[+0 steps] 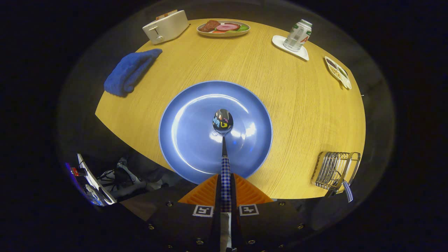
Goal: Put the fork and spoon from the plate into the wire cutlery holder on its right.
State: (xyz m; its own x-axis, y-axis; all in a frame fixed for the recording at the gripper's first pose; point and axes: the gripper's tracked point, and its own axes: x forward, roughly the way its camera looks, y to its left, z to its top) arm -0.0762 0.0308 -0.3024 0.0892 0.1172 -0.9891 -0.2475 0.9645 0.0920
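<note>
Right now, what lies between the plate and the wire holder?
Only bare table in the gripper view. The claw is shut on the spoon over the plate; the holder sits right.

Tool [225, 189] clamped on spoon [223, 123] handle, bowl above blue plate [182, 140]

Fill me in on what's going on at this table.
A person's handheld gripper has its jaws shut on the checked handle of a spoon, whose bowl sits over the middle of the blue plate. The wire cutlery holder stands to the plate's right near the table edge, with another checked handle already sticking out of it. The spoon has yet to go in.
</note>
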